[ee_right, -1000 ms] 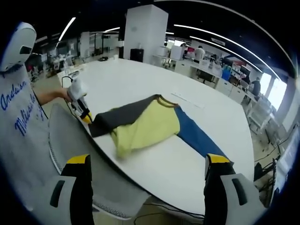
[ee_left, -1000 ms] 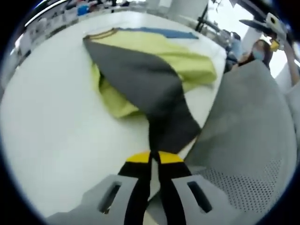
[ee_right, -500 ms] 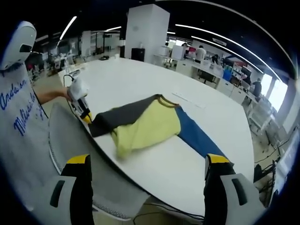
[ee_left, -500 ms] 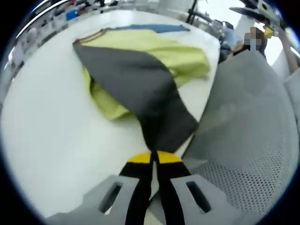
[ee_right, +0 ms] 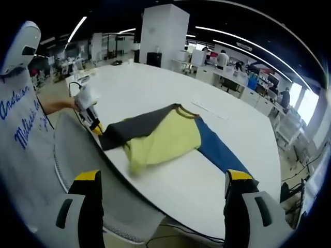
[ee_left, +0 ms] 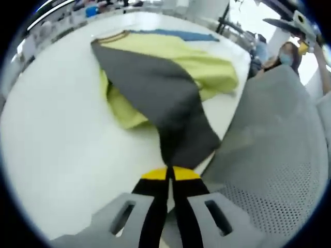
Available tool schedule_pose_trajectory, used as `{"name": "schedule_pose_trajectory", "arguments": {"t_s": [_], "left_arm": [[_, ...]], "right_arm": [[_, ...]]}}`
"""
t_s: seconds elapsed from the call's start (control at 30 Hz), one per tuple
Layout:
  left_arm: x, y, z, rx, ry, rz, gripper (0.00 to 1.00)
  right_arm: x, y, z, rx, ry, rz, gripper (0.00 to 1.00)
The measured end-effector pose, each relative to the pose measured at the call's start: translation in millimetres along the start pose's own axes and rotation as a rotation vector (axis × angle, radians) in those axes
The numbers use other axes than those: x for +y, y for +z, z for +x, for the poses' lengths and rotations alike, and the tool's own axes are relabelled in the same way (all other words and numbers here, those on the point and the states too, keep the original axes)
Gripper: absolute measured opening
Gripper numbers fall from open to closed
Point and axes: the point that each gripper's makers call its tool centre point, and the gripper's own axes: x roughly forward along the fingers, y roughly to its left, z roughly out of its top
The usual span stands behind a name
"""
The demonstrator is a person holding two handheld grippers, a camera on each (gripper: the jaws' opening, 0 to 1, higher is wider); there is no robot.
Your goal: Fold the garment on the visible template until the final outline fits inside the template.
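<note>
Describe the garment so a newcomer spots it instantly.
Start at the big white table; the garment lies near its front edge. It is the sole cloth there: yellow body, one dark grey sleeve clamped in the left gripper, one blue sleeve stretched out flat.

We see a soft, matt cloth garment [ee_right: 165, 137] in yellow-green, charcoal grey and blue, its knit creased where it lies on a smooth white table [ee_right: 155, 88] with a faint sheen. The left gripper [ee_left: 169, 178], of smooth grey plastic with black jaws and glossy yellow tips, pinches the grey sleeve [ee_left: 173, 124]. Beside it a chair back [ee_left: 269, 155] wears grey perforated mesh. The right gripper [ee_right: 163, 188] shows the same matt plastic, jaws apart.
</note>
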Motion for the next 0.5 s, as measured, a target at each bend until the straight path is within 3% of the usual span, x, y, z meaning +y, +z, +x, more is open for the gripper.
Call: {"name": "schedule_pose_trajectory", "arguments": {"t_s": [0.07,0.27,0.5], "left_arm": [[3.7,3.1,0,-0.038,0.029,-0.02,0.0],[1.3,4.3,-4,-0.035,0.039,-0.01,0.0],[9.3,17.5,-20,-0.102,0.063,-0.025,0.0]], "right_arm": [[-2,1.3,-2,-0.007,-0.006,0.002,0.98],[-2,2.9,-3,-0.018,-0.003,0.005,1.0],[-2,2.3,-3,-0.021,-0.009,0.011,1.0]]}}
